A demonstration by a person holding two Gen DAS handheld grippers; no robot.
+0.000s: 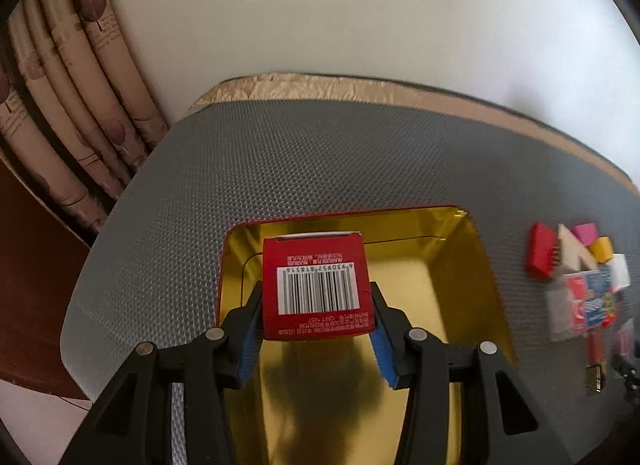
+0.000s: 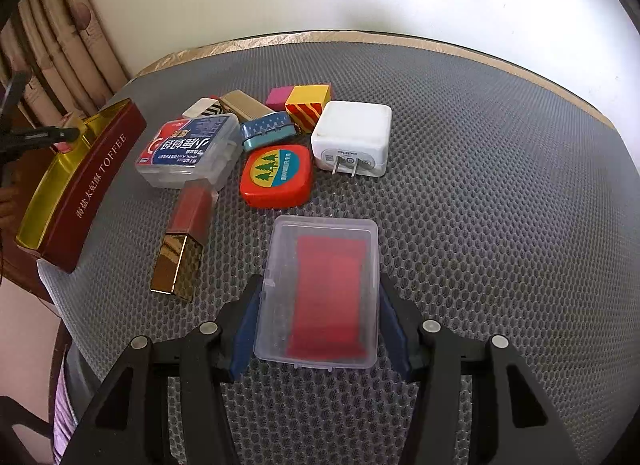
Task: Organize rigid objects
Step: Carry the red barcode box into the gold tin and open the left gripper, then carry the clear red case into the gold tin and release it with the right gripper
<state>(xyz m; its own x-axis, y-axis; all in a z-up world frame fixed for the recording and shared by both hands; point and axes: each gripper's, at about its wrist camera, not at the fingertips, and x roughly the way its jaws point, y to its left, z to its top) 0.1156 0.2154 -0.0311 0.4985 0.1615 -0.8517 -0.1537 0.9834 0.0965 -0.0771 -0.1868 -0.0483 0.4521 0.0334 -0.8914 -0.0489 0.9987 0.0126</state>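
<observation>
My left gripper [image 1: 316, 293] is shut on a small red box [image 1: 316, 285] with a barcode face, held over the open gold-lined tin [image 1: 404, 285]. In the right wrist view the same tin [image 2: 96, 185] shows its red wall marked TOFFEE at the left. My right gripper [image 2: 320, 285] is shut on a clear plastic case [image 2: 320, 289] with a red card inside, low over the grey mat. Beyond it lie a red tape measure [image 2: 276, 175], a white charger [image 2: 352, 137], a clear floss box [image 2: 188, 153] and a red and gold lipstick [image 2: 186, 237].
A teal tin [image 2: 268, 129], yellow striped block [image 2: 308, 105], pink block [image 2: 278, 97] and gold case [image 2: 244, 105] crowd the back of the pile. The grey mat [image 2: 500, 205] covers a round table by a white wall. Curtains [image 1: 72, 105] hang at the left.
</observation>
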